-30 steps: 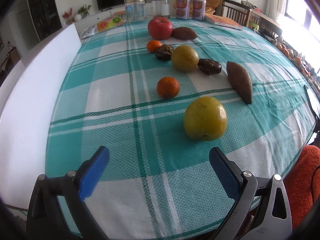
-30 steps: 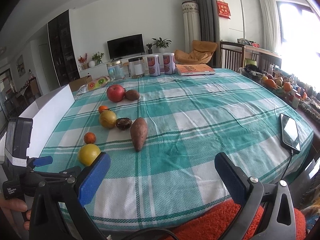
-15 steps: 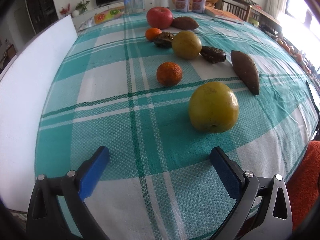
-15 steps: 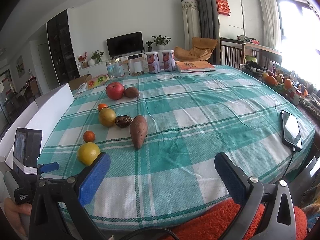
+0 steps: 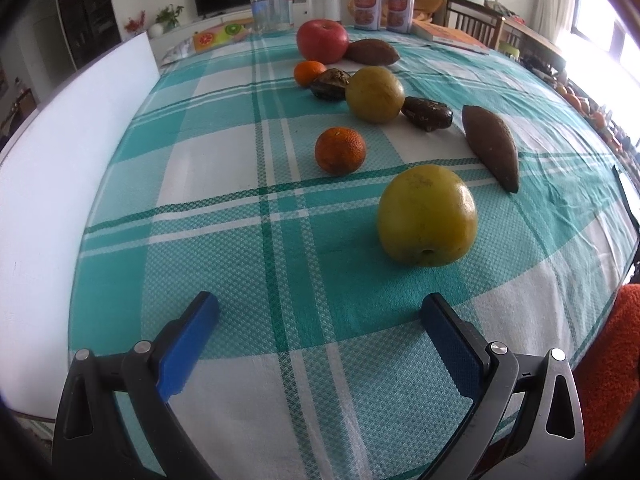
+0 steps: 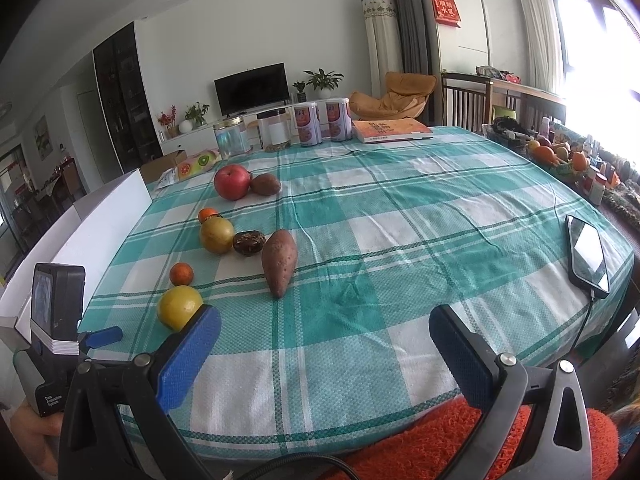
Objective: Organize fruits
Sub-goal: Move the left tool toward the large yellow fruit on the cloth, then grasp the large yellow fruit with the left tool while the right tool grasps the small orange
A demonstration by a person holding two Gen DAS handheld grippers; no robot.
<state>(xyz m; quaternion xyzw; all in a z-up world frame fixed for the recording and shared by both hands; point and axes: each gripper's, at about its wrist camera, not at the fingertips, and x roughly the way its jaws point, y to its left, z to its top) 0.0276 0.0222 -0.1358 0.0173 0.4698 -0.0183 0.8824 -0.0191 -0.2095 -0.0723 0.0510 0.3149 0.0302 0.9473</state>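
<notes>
Left hand-held gripper (image 5: pixel 320 312) spread wide, empty, low over counter (image 5: pixel 240 240). Best shifted right to straddle near yellow fruit (image 5: pixel 427 216) squarely before closing gently. Right hand-held gripper (image 6: pixel 325 332) likewise spread, idle.

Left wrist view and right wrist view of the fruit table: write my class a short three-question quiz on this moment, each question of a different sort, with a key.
1. True or false: the left gripper is shut on the nearest yellow fruit.
2. Multiple choice: what lies directly against the red apple? A) the nearer tangerine B) the small sweet potato C) the phone
3. Fill in: the right gripper is ____, with nothing between its blue pads.

Key
1. False: it is open, short of the fruit.
2. B
3. open
</notes>
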